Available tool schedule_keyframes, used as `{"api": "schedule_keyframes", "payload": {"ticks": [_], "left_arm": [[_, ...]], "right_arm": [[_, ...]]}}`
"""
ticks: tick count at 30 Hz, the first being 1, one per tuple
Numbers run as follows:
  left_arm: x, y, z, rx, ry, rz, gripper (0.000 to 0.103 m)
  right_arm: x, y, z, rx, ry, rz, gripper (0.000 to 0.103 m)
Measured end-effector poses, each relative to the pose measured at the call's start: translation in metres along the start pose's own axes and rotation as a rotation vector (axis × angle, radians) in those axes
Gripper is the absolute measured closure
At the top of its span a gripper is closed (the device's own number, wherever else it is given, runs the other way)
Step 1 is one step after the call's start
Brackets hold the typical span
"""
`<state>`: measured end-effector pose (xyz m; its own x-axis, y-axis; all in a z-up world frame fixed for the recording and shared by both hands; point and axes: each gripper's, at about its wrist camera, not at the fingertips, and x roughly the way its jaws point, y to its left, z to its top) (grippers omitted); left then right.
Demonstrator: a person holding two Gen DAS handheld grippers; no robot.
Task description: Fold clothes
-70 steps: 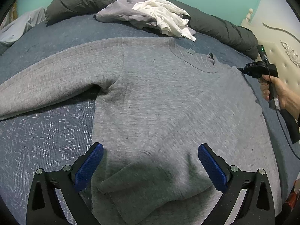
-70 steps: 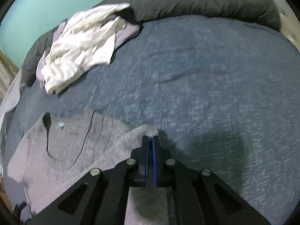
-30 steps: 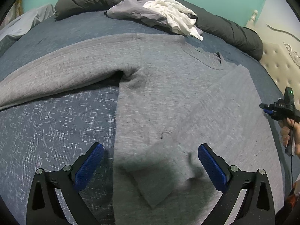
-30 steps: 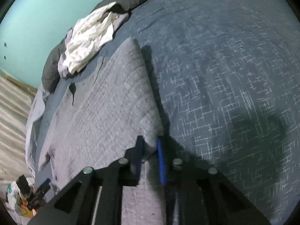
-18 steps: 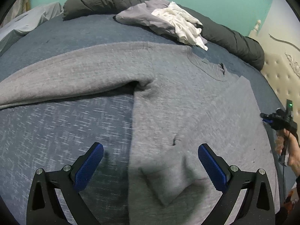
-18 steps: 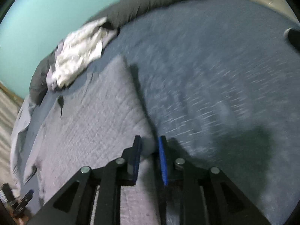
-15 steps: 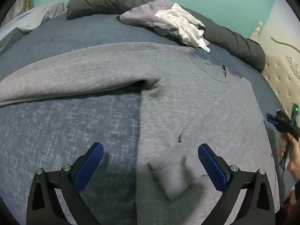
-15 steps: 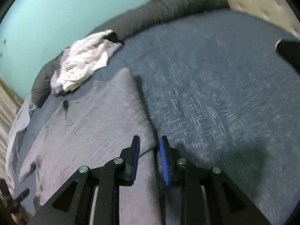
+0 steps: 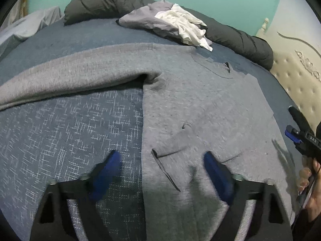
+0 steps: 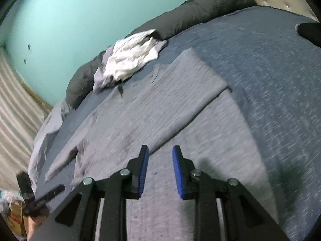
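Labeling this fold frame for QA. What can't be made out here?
- Grey sweater: far sleeve end cut off by the left wrist picture's left edge; hem hidden behind the closing left gripper.
- Left gripper fingertips: motion-blurred, so any touch on the cloth is unclear.
- Right wrist view: sweater under the right gripper blurred.
- White cloth and grey cloth under it: crumpled, type unreadable.
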<state>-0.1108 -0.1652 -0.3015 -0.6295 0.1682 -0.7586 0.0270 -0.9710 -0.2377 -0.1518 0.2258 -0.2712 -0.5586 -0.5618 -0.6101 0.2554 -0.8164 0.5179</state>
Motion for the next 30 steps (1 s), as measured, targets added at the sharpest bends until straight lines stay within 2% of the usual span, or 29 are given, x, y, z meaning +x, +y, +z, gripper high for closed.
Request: {"api": "schedule_keyframes", "payload": {"ticks": [6,7,8,10,15,18,21,23,30], "left_arm": [[0.009,-0.006,0.002,0.018,0.018,0.004,0.03],[0.012,-0.006,0.003,0.013,0.022,0.0,0.033],[0.016,-0.006,0.004,0.009,0.027,-0.004,0.043],[0.023,-0.009,0.006,0.012,0.038,-0.013,0.053],[0.035,-0.015,0.009,0.04,0.054,0.006,0.067],[0.038,-0.016,0.007,0.044,0.068,0.003,0.072],[0.035,-0.016,0.005,0.046,0.071,0.001,0.083],[0.034,-0.015,0.004,0.038,0.07,-0.005,0.097],[0.027,-0.019,0.006,0.031,0.066,-0.028,0.1]], "right_arm": [[0.007,0.009,-0.003,-0.025,0.01,0.06,0.079],[0.009,0.008,-0.003,-0.023,0.014,0.066,0.079],[0.01,0.007,-0.004,-0.021,0.014,0.067,0.079],[0.013,0.006,-0.006,-0.02,0.022,0.066,0.079],[0.018,0.01,-0.009,-0.028,0.041,0.092,0.079],[0.018,0.011,-0.007,-0.037,0.036,0.094,0.079],[0.018,0.007,-0.006,-0.009,0.036,0.111,0.079],[0.018,0.007,-0.005,-0.01,0.035,0.117,0.079],[0.019,0.008,-0.004,0.001,0.037,0.132,0.079]]}}
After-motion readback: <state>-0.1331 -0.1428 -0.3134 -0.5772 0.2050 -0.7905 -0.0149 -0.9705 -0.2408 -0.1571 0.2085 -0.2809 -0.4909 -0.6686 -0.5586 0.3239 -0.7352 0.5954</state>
